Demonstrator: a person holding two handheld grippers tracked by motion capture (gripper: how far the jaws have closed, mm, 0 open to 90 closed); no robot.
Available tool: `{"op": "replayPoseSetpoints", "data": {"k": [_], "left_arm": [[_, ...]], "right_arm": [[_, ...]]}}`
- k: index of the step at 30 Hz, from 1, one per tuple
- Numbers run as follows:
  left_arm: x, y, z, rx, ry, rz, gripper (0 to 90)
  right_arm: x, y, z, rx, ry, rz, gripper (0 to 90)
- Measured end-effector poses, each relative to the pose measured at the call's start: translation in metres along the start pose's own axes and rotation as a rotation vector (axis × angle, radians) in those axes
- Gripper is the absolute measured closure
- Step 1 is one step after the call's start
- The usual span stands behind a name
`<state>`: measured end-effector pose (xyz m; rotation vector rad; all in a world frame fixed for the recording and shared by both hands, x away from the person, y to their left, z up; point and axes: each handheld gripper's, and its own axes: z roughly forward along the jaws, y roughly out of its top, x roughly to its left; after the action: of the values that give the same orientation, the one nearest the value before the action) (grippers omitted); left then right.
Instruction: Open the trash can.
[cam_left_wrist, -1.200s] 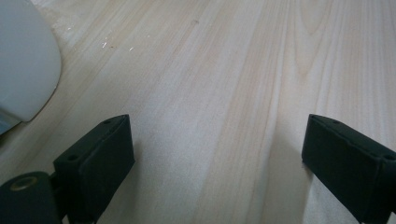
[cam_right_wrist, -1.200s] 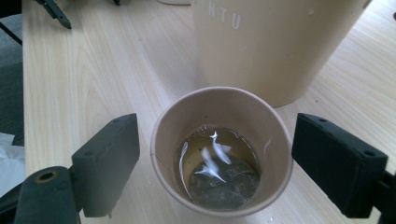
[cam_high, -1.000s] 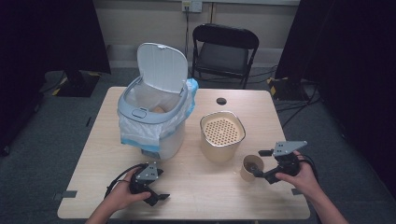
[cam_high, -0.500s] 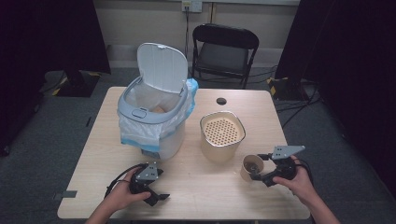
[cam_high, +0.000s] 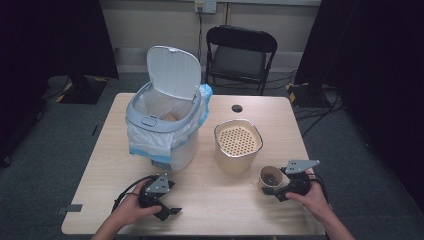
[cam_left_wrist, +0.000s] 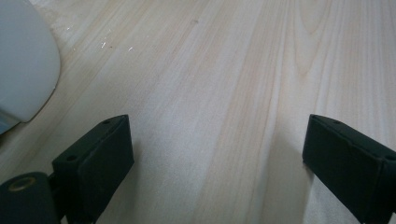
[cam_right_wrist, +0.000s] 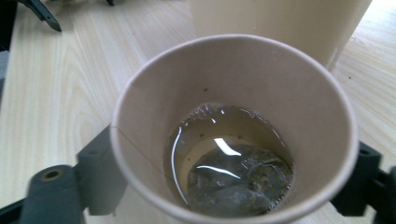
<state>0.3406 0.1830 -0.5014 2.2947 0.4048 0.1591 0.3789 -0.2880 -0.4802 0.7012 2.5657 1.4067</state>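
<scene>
A paper cup (cam_high: 272, 179) stands near the table's front right. It holds pale tea and a dark tea bag (cam_right_wrist: 243, 179). My right gripper (cam_high: 278, 187) has come down around the cup (cam_right_wrist: 154, 93), one jaw on each side below the rim. The jaws have just been closing, and the cup wall is round and undented. At the front left, my left gripper (cam_high: 170, 212) rests on the table in a hand. Its jaws (cam_left_wrist: 215, 158) stand apart over bare wood with nothing between them.
A grey bin (cam_high: 165, 135) with a white liner and raised lid stands at the left centre; its side (cam_left_wrist: 23, 70) is close to my left gripper. A beige perforated container (cam_high: 238, 145) stands just behind the cup. Behind the table is a black chair (cam_high: 240, 55).
My right gripper has sunk from above the cup's right side to sit around it. The left hand and gripper have stayed still.
</scene>
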Motion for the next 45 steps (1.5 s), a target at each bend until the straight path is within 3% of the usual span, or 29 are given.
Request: {"op": "replayPoseSetpoints", "data": {"k": [13,25,45], "left_arm": [[0.000,0.000,0.000,-0.005,-0.003,-0.007,8.0],[-0.001,0.000,0.000,-0.004,-0.004,-0.007,7.6],[0.000,0.000,0.000,-0.005,-0.004,-0.006,7.5]], "right_arm": [[-0.003,-0.003,0.005,-0.023,0.018,0.007,22.2],[-0.001,-0.001,0.005,-0.021,0.003,0.006,25.1],[-0.022,0.025,-0.011,0.019,-0.093,-0.011,25.6]]}}
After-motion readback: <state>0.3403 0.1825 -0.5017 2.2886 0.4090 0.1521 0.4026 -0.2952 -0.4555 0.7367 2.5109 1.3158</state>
